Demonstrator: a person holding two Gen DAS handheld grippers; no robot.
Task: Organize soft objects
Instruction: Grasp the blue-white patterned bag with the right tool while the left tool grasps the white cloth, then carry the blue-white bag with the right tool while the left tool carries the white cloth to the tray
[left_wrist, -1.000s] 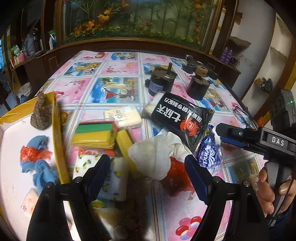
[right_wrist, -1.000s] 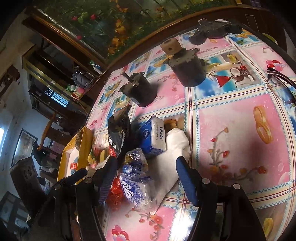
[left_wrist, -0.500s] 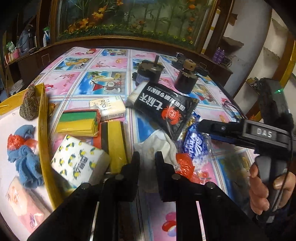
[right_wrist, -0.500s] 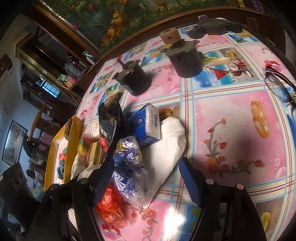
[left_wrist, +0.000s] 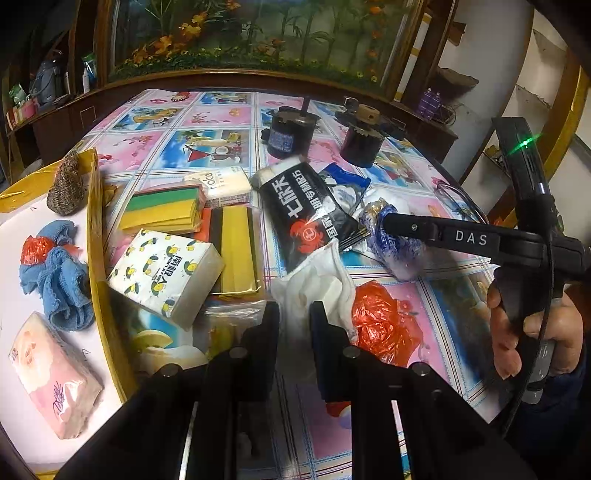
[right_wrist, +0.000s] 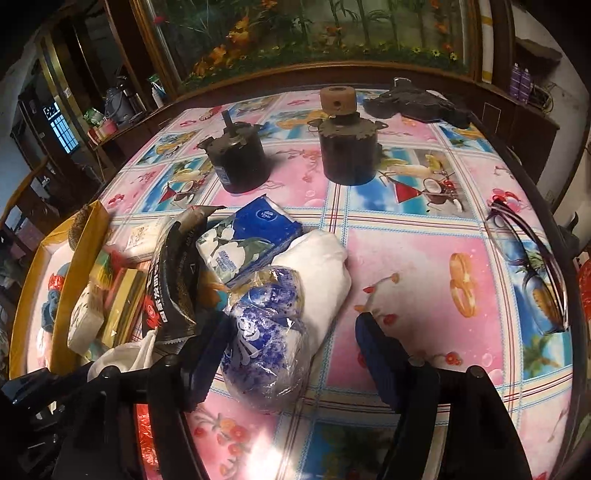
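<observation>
My left gripper (left_wrist: 294, 317) is shut on a crumpled white cloth (left_wrist: 317, 284) that lies beside a red plastic bag (left_wrist: 384, 325). A white tissue pack with yellow print (left_wrist: 166, 273), sponges (left_wrist: 162, 206) and a black snack bag (left_wrist: 306, 218) lie ahead of it. A yellow-rimmed tray (left_wrist: 96, 236) at the left holds a blue cloth (left_wrist: 61, 273) and a pink tissue pack (left_wrist: 55, 376). My right gripper (right_wrist: 291, 332) is open around a blue-and-white plastic-wrapped bundle (right_wrist: 269, 339); a white pack (right_wrist: 325, 273) and a blue tissue pack (right_wrist: 251, 240) lie behind it.
Two dark metal motors (right_wrist: 240, 162) (right_wrist: 347, 147) stand at the far side of the patterned table (right_wrist: 406, 280). Eyeglasses (right_wrist: 532, 258) lie near the right edge. A dark wooden cabinet with an aquarium (left_wrist: 258, 33) runs behind the table.
My left gripper went from open to shut, closing on the white cloth. My right gripper turned more level and stays open around the blue-and-white bundle.
</observation>
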